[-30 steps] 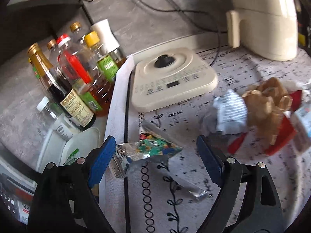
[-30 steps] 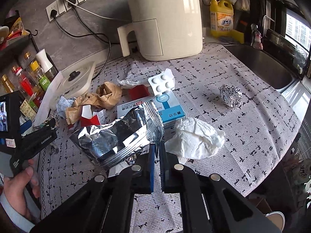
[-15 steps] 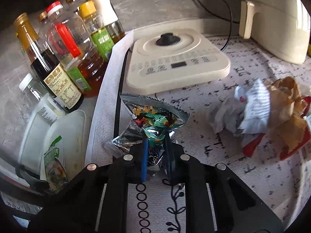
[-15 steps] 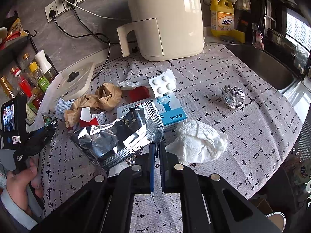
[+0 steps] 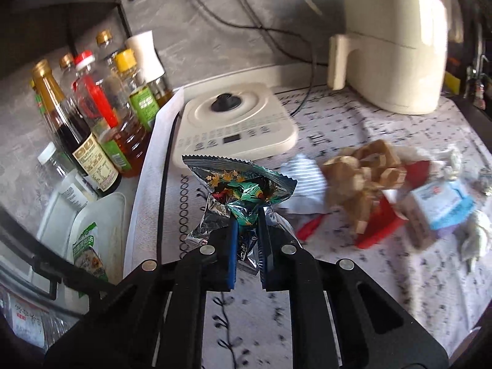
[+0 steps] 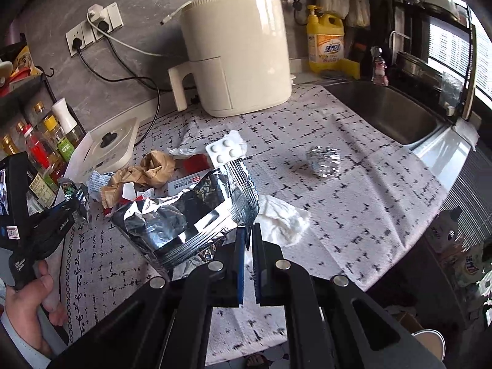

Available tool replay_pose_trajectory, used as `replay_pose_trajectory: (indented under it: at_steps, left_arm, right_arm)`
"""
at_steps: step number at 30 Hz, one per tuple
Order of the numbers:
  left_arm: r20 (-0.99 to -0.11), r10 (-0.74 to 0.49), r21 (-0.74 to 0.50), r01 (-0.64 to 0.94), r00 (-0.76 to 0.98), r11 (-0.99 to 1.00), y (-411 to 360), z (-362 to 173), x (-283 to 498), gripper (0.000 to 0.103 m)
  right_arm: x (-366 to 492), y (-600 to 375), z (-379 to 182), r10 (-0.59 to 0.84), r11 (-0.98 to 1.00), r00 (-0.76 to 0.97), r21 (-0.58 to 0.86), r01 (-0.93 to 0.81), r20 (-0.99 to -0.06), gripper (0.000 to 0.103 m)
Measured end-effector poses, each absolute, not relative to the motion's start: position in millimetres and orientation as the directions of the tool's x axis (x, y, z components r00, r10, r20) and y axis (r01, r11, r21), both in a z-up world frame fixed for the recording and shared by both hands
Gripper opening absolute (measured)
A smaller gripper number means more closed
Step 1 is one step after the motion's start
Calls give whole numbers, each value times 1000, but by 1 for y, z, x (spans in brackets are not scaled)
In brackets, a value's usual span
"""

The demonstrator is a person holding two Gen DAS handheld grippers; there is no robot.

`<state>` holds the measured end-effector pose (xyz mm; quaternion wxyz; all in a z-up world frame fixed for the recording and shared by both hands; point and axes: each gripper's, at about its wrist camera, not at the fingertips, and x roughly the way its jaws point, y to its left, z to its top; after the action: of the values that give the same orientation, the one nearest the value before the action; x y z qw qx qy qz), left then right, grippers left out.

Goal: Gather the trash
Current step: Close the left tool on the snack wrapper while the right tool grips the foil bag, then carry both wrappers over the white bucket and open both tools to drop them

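My left gripper is shut on a crumpled green foil snack wrapper and holds it above the patterned cloth. It also shows at the left of the right wrist view. My right gripper is shut on the edge of a large silver foil bag, held open above the table. Loose trash lies on the cloth: crumpled brown paper, a white wrapper, a red scrap, a blue medicine box, a pill blister, a white tissue and a foil ball.
An induction cooker and a cream air fryer stand at the back. Sauce and oil bottles crowd the left, with a white tray in front. A sink lies at the right. Cables run to wall sockets.
My left gripper closed on the green snack wrapper and lifted it off the cloth, swinging right. My right gripper has risen a little with the silver bag.
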<state>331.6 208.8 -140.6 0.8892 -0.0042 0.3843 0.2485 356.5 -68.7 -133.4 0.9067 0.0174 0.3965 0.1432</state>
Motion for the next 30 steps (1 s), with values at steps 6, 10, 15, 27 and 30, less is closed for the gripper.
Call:
replay_pose_trajectory:
  at_steps: [6, 10, 15, 27, 30]
  left_arm:
    - [-666, 387, 148, -395, 638, 907, 163, -124, 312, 11]
    - [-646, 334, 125, -337, 686, 933, 121, -113, 301, 11]
    - [-630, 254, 95, -251, 734, 963, 67, -102, 282, 11]
    - [-641, 61, 53, -35, 765, 998, -50, -110, 237, 11]
    - [-651, 18, 40, 10, 759, 999, -73, -115, 229, 11]
  right_arm:
    - [327, -108, -121, 245, 967, 681, 128, -219, -689, 5]
    - [305, -143, -114, 206, 978, 704, 127, -164, -680, 5]
    - [273, -187, -109, 153, 988, 721, 118, -99, -675, 5]
    - [190, -286, -114, 17, 993, 730, 95, 65, -683, 6]
    - [175, -308, -119, -13, 990, 724, 93, 107, -690, 6]
